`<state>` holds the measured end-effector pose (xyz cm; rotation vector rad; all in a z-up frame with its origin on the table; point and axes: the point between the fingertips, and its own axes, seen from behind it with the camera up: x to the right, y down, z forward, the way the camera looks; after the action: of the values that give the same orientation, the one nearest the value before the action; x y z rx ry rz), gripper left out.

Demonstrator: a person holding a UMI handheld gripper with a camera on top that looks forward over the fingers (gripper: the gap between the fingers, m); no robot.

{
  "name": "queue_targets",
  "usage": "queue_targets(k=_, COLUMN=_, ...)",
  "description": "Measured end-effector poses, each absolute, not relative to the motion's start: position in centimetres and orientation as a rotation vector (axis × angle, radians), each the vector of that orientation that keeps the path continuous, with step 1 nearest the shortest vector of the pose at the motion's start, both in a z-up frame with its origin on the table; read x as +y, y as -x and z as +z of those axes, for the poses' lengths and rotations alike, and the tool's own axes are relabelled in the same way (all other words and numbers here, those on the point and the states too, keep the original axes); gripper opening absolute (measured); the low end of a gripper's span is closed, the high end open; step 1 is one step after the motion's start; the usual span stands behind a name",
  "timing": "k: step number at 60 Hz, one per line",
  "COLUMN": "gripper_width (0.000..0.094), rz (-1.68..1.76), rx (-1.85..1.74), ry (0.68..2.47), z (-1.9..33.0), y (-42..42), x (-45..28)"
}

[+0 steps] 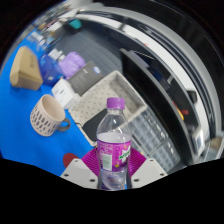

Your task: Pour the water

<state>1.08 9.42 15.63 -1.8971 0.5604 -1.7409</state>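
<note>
Your gripper (113, 172) fingers press the bottle (114, 150) from both sides. At ten o'clock from it sits the mug (45, 115); the rack (140, 118) lies behind at one o'clock.

Blue tabletop (20, 75), dark room beyond, bright curved glare overhead, grey perforated tray (150, 125)

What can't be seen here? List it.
1. Fingers: in the gripper view, the bottle covers the pads, so the grip cannot be judged.
2. Bottle base: cut off at the view's lower edge.
3. Bottle label: its print is too small to read.
4. Mug: seen from the side, so its contents are hidden by its own wall.
5. Objects beyond the mug on the blue surface: too blurred to name.
</note>
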Motion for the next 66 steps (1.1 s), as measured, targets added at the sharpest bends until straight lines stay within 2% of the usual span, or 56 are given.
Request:
queue_targets(k=10, gripper_width=0.0334, rz=-1.994, rx=0.091, ry=2.13, z=15.6, y=-3.6, x=13.4)
queue_targets(k=18, gripper_width=0.0334, rz=-2.138, rx=-0.243, ry=2.232, z=15.6, y=-4.9, x=15.2)
queue_targets(k=31, gripper_width=0.0332, rz=-2.328, rx=-0.776, ry=2.264, z=16.4, y=-5.9, x=17.3)
queue_targets(k=40, gripper_width=0.0333, rz=-2.388, rx=-0.987, ry=2.255, z=16.5, y=-6.0, x=18.2)
queue_targets(k=55, gripper_width=0.0334, rz=-2.391, rx=-0.922, ry=2.225, z=17.1, y=-5.9, x=18.6)
queue_targets(k=66, gripper_width=0.0334, rz=-2.14, rx=-0.26, ry=2.181, z=18.4, y=-5.6, x=16.9)
